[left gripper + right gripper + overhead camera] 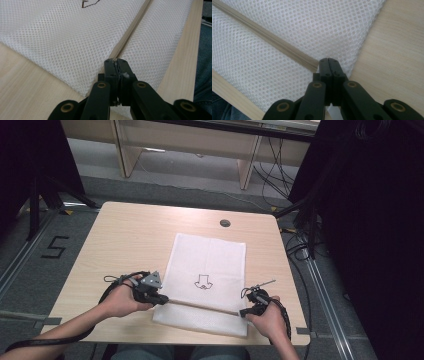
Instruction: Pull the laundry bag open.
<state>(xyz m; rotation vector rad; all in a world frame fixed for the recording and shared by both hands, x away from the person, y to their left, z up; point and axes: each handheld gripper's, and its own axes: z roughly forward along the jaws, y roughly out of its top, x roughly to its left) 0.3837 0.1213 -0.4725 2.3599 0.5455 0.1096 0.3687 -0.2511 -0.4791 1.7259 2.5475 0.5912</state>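
White mesh bag (207, 282) flat on wooden worktop (125, 245), near front edge, beige zipper (200, 305) running across its near end. Left gripper (161, 299) at zipper's left end, jaws pressed together, small white bit pinched between them (zipper pull, probably; too small to confirm). Right gripper (243, 312) at zipper's right end, jaws fully together, clamped on bag edge there.

Black tongs (116, 62) with brass-ringed pivots, black cables, grey three-cornered plate.
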